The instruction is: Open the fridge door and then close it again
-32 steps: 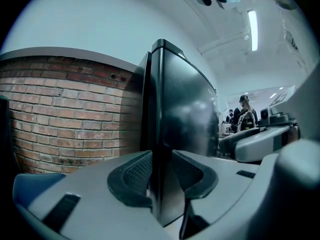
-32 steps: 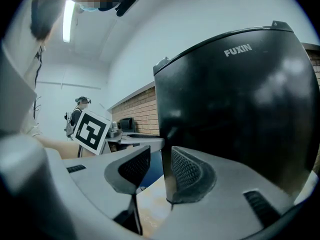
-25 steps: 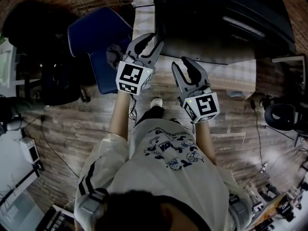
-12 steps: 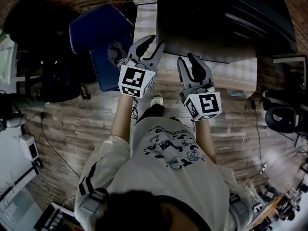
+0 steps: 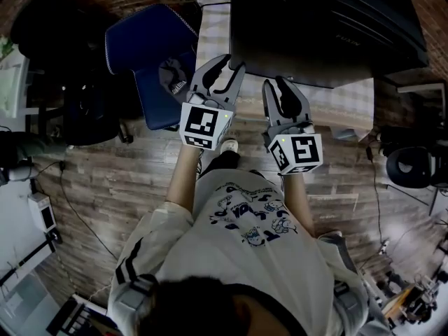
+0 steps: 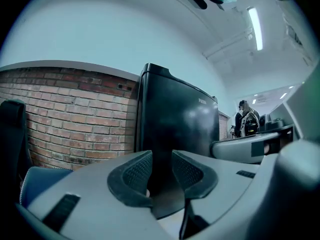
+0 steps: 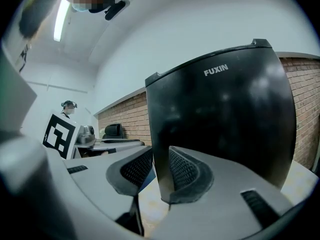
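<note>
Head view: dim, underexposed; heavy barrel distortion, corners vignetted; tall glossy black fridge cabinet [image 5: 329, 26] near featureless. Gripper views: brighter, each lit from above by a long white ceiling strip lamp [image 6: 255, 28] [image 7: 61, 18]; soft sheen patches on the cabinet; circular black borders; nearest foreground soft.

Pale T-shirt [image 5: 241, 261] with dark cartoon print, striped sleeves [image 5: 134, 257].

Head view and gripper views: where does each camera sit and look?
Head view: on the head, looking steeply down at fridge and floor; shows forearms, left gripper, right gripper.
Left gripper view: on that gripper, looking past its open jaws at fridge and brick wall.
Right gripper view: same, its open jaws before the fridge.
All three share the fridge.
</note>
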A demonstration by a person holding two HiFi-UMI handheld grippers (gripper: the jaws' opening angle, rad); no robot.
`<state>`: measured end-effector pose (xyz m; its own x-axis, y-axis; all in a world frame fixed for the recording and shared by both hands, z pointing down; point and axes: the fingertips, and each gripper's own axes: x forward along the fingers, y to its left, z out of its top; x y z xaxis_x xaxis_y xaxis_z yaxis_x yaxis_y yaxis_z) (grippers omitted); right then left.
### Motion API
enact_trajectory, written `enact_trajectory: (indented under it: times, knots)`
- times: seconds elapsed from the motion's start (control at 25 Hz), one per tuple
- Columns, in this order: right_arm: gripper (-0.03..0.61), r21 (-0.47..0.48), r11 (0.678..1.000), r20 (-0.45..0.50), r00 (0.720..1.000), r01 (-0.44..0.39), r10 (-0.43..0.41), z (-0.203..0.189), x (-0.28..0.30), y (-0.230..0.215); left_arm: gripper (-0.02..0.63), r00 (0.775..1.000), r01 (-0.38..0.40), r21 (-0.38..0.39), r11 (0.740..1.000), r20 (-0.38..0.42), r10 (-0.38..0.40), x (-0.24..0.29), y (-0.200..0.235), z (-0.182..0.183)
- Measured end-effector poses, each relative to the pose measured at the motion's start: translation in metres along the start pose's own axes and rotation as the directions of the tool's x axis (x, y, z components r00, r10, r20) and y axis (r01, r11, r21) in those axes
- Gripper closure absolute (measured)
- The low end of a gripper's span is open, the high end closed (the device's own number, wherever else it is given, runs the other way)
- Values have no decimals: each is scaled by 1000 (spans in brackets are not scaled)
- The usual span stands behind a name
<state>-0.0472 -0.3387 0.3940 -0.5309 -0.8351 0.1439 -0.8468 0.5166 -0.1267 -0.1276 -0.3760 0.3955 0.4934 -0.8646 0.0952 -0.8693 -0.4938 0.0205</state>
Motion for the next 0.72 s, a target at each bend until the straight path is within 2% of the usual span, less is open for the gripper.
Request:
enact_trajectory:
  times: [0.32, 0.72]
  knots:
    - [463, 6, 1000, 10, 1000, 29, -29, 2, -21, 0, 479, 999, -25, -15, 1000, 20, 26, -16, -19, 6]
    - [463, 6, 998, 29, 997, 65, -65, 4, -41, -10, 479, 999, -20, 5, 1000, 33, 20, -20, -48, 10]
